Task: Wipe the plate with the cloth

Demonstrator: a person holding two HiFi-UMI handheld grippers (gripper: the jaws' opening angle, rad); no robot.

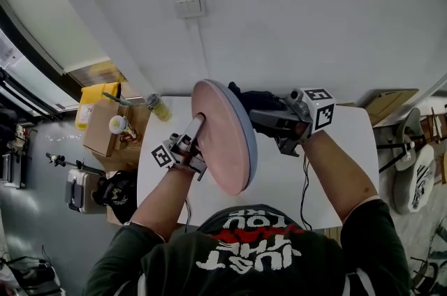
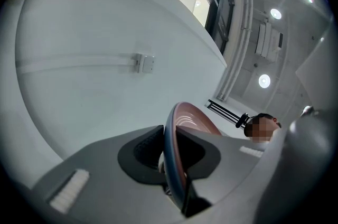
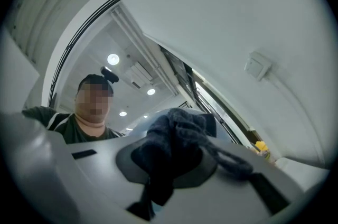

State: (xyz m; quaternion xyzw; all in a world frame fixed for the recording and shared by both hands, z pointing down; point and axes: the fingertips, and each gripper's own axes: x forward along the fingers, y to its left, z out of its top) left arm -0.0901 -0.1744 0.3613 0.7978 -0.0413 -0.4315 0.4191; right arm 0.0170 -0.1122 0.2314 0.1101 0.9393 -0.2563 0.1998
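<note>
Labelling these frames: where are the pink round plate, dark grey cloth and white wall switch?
pink round plate (image 1: pixel 222 137): head view, middle of its pink side.
dark grey cloth (image 3: pixel 171 146): right gripper view, its bunched middle.
white wall switch (image 1: pixel 189 5): head view, its centre.

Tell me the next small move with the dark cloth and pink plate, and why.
Probably sweep the dark knitted cloth, clamped in the right gripper, across the bluish back of the round pink plate: the left gripper holds it on edge, cloth alongside.

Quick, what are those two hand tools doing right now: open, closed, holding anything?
Left tool: closed on the rim of the plate, which is held up on edge.
Right tool: closed on the dark cloth.
</note>
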